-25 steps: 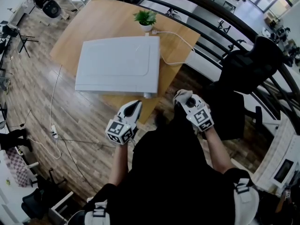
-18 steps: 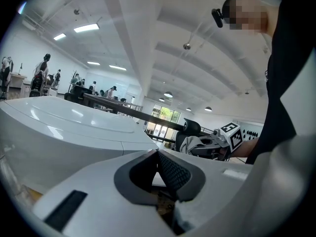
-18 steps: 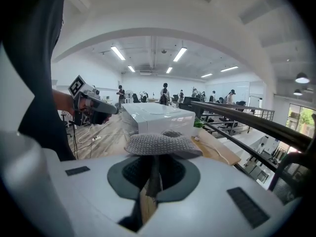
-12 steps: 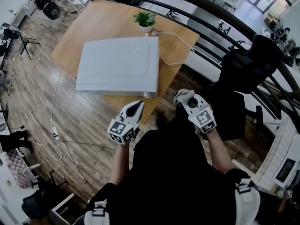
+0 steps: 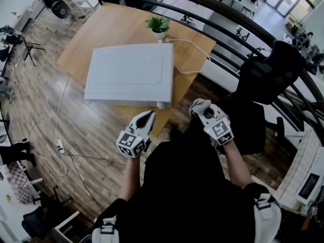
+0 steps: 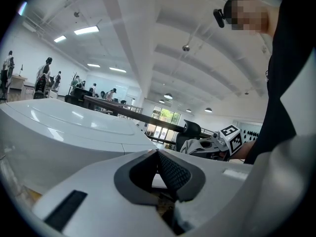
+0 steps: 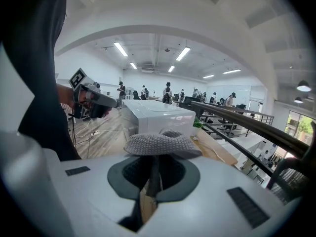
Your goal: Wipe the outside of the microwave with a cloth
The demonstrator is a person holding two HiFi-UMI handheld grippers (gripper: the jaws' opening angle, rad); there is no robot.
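One white box-shaped microwave (image 5: 129, 75) sits on one wooden table (image 5: 106, 24), with one small potted green plant (image 5: 158, 24) just behind it. Two grippers hang near the microwave's front edge, not touching it. The left gripper (image 5: 148, 116) has its jaws pressed together on nothing. The right gripper (image 5: 201, 109) is clamped on one grey knitted cloth (image 7: 162, 143).

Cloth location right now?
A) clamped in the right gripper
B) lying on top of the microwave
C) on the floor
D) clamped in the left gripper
A: the right gripper view shows the grey knit cloth pinched in the right gripper; the left gripper is shut on nothing, and nothing lies on the microwave.
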